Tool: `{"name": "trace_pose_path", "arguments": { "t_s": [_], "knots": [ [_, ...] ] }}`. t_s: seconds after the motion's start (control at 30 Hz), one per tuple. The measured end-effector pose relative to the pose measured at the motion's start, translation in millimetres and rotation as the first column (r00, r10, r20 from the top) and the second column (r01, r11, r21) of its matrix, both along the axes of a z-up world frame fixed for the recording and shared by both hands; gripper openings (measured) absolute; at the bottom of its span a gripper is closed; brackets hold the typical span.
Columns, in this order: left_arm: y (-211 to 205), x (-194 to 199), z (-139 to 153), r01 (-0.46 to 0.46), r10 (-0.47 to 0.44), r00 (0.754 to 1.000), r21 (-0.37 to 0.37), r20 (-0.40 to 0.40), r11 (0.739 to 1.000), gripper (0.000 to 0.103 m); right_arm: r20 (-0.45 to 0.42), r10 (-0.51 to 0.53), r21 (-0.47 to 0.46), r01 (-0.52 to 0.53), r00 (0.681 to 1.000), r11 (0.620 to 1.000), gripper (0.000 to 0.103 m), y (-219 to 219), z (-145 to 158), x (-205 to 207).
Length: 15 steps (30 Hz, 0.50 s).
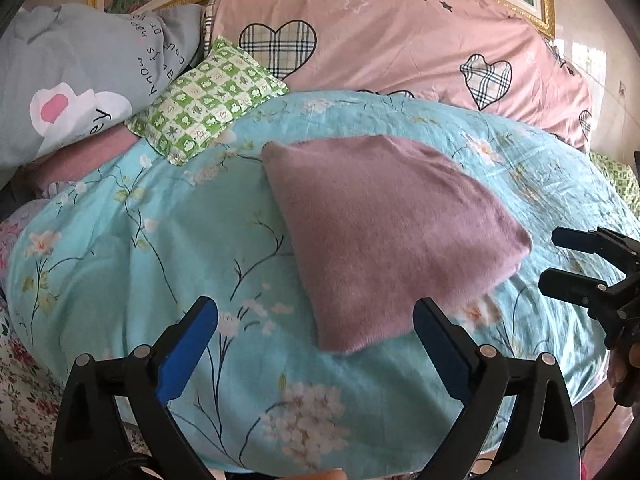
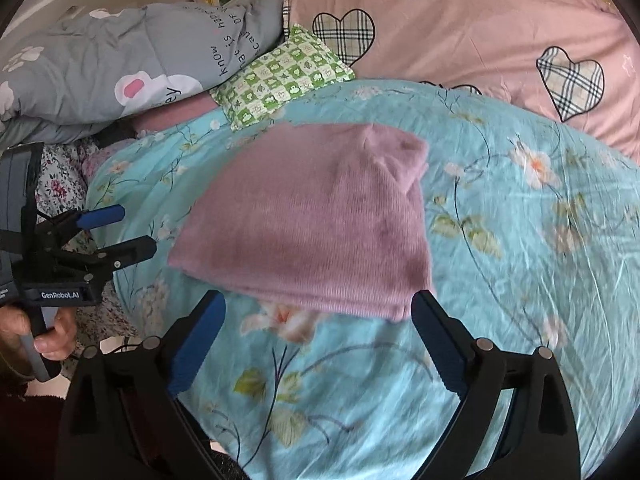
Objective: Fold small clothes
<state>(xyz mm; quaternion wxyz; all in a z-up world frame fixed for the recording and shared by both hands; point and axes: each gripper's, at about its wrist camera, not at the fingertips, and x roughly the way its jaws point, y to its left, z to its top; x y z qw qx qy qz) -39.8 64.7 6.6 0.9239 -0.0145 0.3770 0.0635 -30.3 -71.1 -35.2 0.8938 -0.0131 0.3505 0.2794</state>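
Note:
A mauve fuzzy garment (image 1: 384, 232) (image 2: 320, 220) lies folded into a compact, roughly square shape on the turquoise floral quilt (image 1: 160, 240) (image 2: 520, 280). My left gripper (image 1: 316, 312) hovers at its near left corner, jaws wide apart, nothing between the blue pads. My right gripper (image 2: 316, 304) stands at the garment's near edge, also wide and empty. Each gripper shows in the other's view: the right one (image 1: 560, 256) beside the garment's right corner, the left one (image 2: 128, 232) off its left edge, held by a hand (image 2: 48, 340). Neither touches the cloth.
A green checked small pillow (image 1: 208, 96) (image 2: 280, 76) lies beyond the garment. A grey printed quilt (image 1: 80, 64) is piled at the back left over a pink folded cloth (image 1: 80, 160). A pink heart-print duvet (image 1: 400, 40) fills the back, against a gold-framed headboard (image 1: 544, 8).

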Motion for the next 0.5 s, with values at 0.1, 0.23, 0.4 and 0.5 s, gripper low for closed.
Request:
{"name": "trace_pose_path", "arguments": {
  "t_s": [0.1,0.23,0.4,0.5],
  "knots": [
    [-2,3,2,0.007,-0.007,1.000,0.003,0.019,1.000,0.100,0.015,0.008,0.005,-0.008,1.000,1.000,0.096,3,4,8],
    [-6,5,-1,0.006,-0.008,0.998,0.041,0.059,0.999,0.102,0.038,0.026,0.010,-0.026,0.999,1.000,0.098,7,6,16],
    [-5,9,-11,-0.008,0.005,0.998,0.032,0.066,0.999,0.102,0.046,0.028,0.004,-0.029,0.999,1.000,0.099,11,-2,24],
    [-6,11,-17,-0.007,0.005,0.999,0.047,0.049,0.999,0.102,0.030,0.029,0.006,-0.029,0.999,1.000,0.100,12,-9,25]
  ]
}}
